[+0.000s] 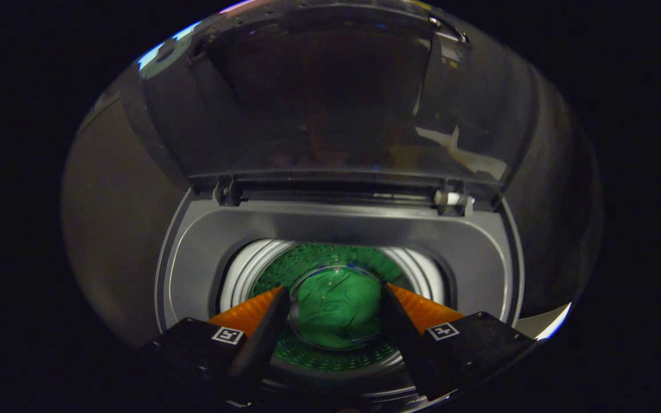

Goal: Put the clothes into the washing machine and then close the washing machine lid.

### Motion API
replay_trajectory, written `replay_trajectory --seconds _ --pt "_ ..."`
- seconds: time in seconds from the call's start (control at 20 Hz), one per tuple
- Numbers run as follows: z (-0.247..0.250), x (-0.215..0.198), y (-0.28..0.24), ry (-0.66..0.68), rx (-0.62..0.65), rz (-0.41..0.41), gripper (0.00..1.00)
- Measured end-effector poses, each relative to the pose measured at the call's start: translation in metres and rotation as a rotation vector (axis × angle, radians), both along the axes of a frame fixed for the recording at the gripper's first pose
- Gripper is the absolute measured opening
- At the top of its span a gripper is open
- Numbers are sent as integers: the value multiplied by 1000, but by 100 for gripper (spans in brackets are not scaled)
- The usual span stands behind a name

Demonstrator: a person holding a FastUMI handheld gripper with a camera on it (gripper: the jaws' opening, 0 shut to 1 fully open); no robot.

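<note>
I look down into a top-loading washing machine (193,258) with a grey top frame around its round opening. A green cloth (336,312) lies crumpled at the bottom of the drum (247,272), whose perforated floor looks green around it. My gripper (335,288) hangs over the opening, open, its fingers spread apart. The cloth shows in the gap between them, well below the tips, and neither finger touches it. The dark see-through lid (330,103) stands raised beyond the opening, hinged along the back edge.
Two hinges, a left hinge (224,192) and a right hinge (451,199), hold the lid at the back of the frame. The ribbed white drum wall (422,269) curves round the cloth. Dark surroundings lie on either side of the machine.
</note>
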State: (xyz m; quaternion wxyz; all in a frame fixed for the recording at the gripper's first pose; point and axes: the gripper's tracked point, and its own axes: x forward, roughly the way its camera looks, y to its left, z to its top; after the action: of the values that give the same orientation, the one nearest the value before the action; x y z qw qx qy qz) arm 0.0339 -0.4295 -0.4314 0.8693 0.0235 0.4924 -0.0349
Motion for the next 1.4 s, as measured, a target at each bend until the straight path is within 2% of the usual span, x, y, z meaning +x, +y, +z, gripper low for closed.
replay_trajectory --seconds 0.1,0.25,0.45,0.65,0.8,0.9,1.0,1.05,1.15,1.4 --pt "11 2 -5 -28 -33 -16 99" --pt "37 0 15 -63 38 -71 99" --pt "92 10 24 -162 49 -113 99" --pt "167 50 16 -330 53 -156 99" --pt "225 97 -11 -469 -75 -132 99" --pt "236 133 -19 -519 -58 -125 98" --pt "230 153 -27 -476 -62 -147 98" --pt "214 156 -29 -409 -69 -171 99" --pt "202 165 -26 -394 -104 -141 99" --pt "208 162 -28 -468 -111 -135 100"
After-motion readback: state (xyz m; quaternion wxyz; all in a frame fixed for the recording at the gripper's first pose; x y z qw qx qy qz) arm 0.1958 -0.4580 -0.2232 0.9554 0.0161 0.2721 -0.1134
